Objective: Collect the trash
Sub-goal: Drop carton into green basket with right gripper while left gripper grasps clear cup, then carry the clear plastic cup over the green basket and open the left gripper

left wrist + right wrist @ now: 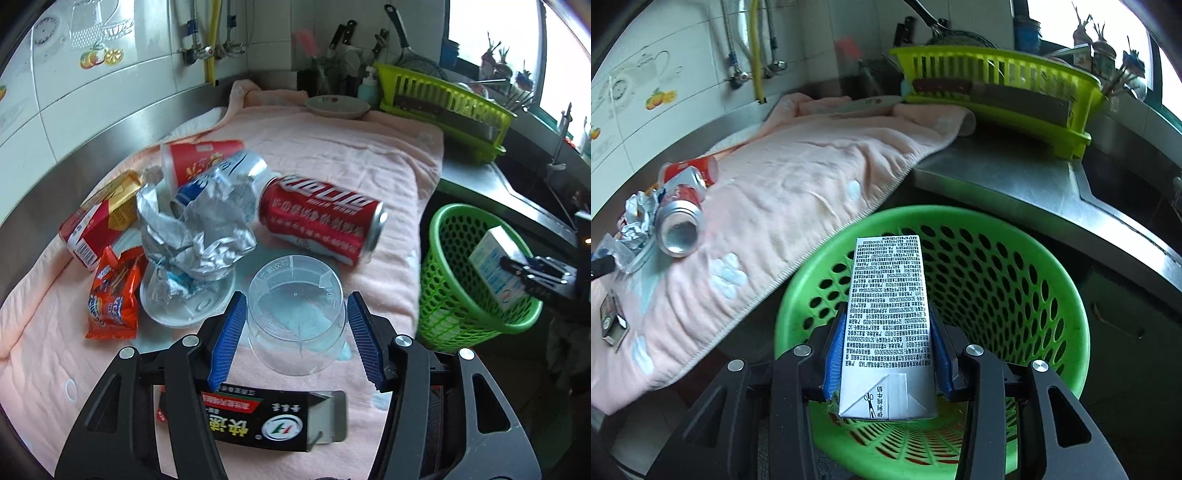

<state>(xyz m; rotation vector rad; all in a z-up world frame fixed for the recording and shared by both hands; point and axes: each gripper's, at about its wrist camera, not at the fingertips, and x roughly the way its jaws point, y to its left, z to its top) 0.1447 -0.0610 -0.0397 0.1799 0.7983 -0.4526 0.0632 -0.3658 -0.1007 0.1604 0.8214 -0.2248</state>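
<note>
A clear plastic cup (295, 314) lies mouth toward the camera on the pink towel (351, 147), and my left gripper (295, 299) is shut on it, its blue pads (231, 332) pressing both sides. Behind it lie a red can (321, 218), a crushed bottle (229, 177), crumpled foil (195, 236), a red paper cup (199, 158), a red-yellow box (99, 218), orange snack packets (114, 295) and a white lid (184, 310). A black box (258, 421) lies under the fingers. My right gripper (888, 314) is shut on a white milk carton (888, 280) over the green basket (1052, 266).
The green basket (443, 295) stands below the towel's right edge, beside the steel counter (997, 173). A yellow-green dish rack (443, 99) with a cleaver, a small plate (338, 105) and a knife block stand at the back. Tiled wall and taps on the left.
</note>
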